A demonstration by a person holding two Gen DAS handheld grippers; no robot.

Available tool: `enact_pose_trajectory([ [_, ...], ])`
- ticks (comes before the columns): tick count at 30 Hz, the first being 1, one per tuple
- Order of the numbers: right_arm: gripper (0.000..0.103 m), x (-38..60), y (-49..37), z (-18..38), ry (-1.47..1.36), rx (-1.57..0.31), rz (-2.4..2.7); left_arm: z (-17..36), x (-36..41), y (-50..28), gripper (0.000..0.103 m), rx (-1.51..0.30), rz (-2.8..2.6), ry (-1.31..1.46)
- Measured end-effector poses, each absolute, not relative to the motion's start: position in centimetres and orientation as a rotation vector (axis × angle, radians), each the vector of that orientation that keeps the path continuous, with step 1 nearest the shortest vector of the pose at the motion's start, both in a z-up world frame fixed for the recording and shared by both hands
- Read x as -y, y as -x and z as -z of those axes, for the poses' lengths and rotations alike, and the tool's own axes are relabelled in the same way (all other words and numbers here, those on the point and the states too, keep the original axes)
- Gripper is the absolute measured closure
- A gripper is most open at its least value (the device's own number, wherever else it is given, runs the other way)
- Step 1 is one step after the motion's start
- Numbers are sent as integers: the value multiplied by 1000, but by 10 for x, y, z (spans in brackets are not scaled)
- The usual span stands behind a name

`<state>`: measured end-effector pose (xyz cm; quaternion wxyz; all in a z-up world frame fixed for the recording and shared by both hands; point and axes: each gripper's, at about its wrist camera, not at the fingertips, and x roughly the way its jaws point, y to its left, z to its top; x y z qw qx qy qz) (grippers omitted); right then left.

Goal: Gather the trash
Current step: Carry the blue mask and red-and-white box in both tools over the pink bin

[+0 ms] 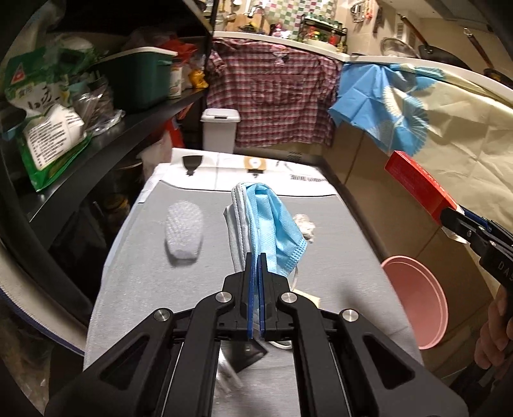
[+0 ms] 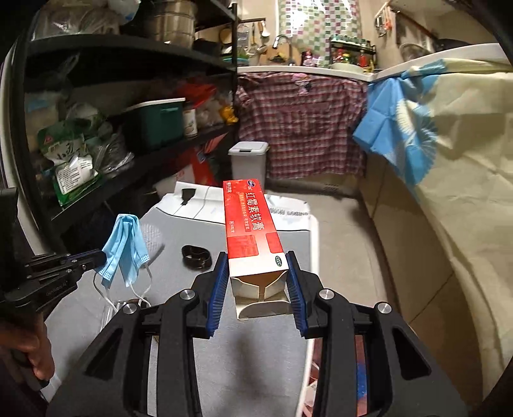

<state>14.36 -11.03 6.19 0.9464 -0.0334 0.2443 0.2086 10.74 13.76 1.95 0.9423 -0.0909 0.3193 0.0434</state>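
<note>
Red carton (image 2: 253, 231) lengthwise forward, clamped in right claw (image 2: 258, 282), left claw (image 1: 258, 256) pinching drooping mask (image 1: 272, 224)

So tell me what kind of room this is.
Most likely a cramped home kitchen with storage. A sink tap against checked wall tiles, pans hanging by the counter, and a dark shelf rack packed with food bags suggest that.

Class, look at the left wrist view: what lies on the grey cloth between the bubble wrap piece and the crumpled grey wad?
The blue face mask hangs there, pinched in the left gripper, between the bubble wrap piece and the crumpled wad.
</note>
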Motion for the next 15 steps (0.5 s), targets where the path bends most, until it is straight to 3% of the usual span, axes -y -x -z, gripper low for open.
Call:
enact_pose_trajectory([
  [15, 67, 197, -125, -77, 15, -457, -288, -26, -84, -113, 101, -651, 12, 142],
])
